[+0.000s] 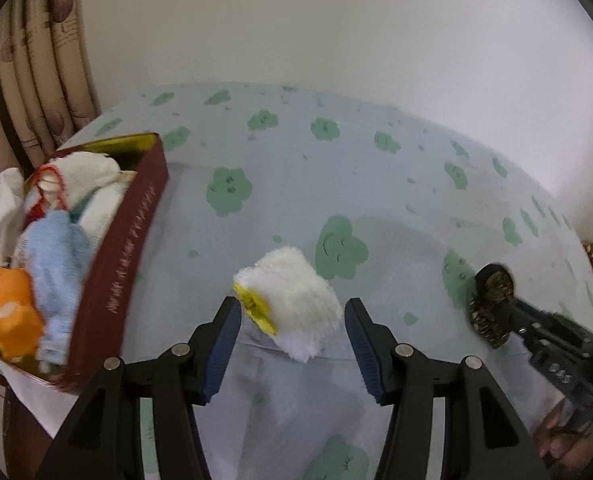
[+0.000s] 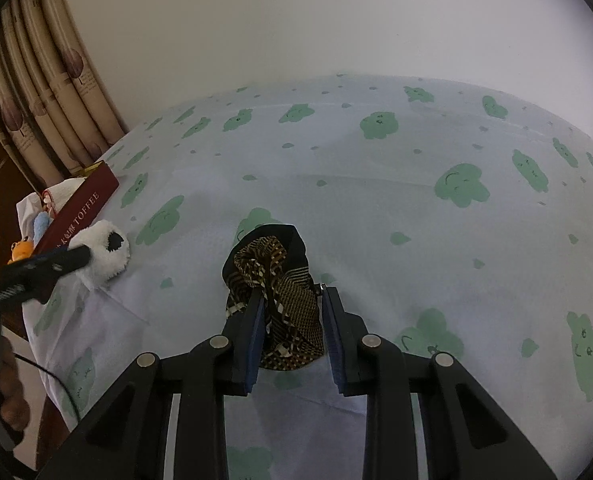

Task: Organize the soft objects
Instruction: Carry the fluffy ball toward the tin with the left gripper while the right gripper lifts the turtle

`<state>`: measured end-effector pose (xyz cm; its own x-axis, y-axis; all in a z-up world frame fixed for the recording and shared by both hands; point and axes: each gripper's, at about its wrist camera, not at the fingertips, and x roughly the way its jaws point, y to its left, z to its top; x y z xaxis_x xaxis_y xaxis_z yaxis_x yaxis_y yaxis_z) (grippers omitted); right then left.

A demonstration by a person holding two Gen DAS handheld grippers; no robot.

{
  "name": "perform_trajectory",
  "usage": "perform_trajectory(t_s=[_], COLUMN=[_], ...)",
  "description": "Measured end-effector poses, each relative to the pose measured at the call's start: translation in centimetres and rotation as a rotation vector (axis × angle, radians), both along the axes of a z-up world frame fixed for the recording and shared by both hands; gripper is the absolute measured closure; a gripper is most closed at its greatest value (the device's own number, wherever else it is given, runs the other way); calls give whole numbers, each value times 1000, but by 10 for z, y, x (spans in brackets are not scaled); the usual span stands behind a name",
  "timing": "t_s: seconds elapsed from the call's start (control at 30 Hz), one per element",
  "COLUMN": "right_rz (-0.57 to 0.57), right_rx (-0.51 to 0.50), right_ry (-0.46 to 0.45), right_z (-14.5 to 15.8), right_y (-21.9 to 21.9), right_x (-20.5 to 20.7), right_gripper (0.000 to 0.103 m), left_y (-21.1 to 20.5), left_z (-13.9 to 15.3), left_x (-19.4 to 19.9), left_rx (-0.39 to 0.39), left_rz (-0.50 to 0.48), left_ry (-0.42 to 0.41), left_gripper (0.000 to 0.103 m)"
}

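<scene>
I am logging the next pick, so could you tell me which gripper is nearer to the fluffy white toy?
Left. The left gripper stands open with the fluffy white toy between its fingers. The right gripper is off to the toy's right, shut on a brown patterned cloth.

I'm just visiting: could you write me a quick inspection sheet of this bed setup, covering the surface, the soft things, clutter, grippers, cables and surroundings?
Surface: sheet with green cloud print, lightly creased.
Job's things: red box at the left edge, filled with soft items; white plush on the sheet; patterned cloth bunched.
Clutter: nothing seen.
Grippers: left gripper open, plush between its fingers, untouched; right gripper shut on the cloth.
Cables: thin black cable at lower left.
Surroundings: plain wall, patterned curtain at left.
</scene>
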<state>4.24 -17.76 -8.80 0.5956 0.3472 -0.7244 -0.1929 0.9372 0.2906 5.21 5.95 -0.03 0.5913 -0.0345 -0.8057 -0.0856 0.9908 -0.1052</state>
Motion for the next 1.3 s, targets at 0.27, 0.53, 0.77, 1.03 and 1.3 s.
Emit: perform_trajectory(t_s=[0.27, 0.53, 0.77, 1.03, 1.3], right_rz=[-1, -1, 1, 32, 44], right_rx=[1, 17, 32, 74, 121], right_ry=[-4, -1, 10, 22, 39], right_z=[-1, -1, -3, -4, -6], right_y=[0, -1, -2, -3, -6], right_x=[-1, -2, -1, 1, 2], right_gripper=[77, 75, 74, 72, 72], left_y=[35, 76, 30, 57, 37], left_z=[36, 80, 45, -7, -28], left_x=[-10, -11, 9, 36, 59], left_rx=[-41, 13, -18, -242, -268], left_rz=[26, 8, -42, 155, 103], left_ry=[-22, -46, 61, 211, 242], left_gripper=[48, 48, 42, 42, 37])
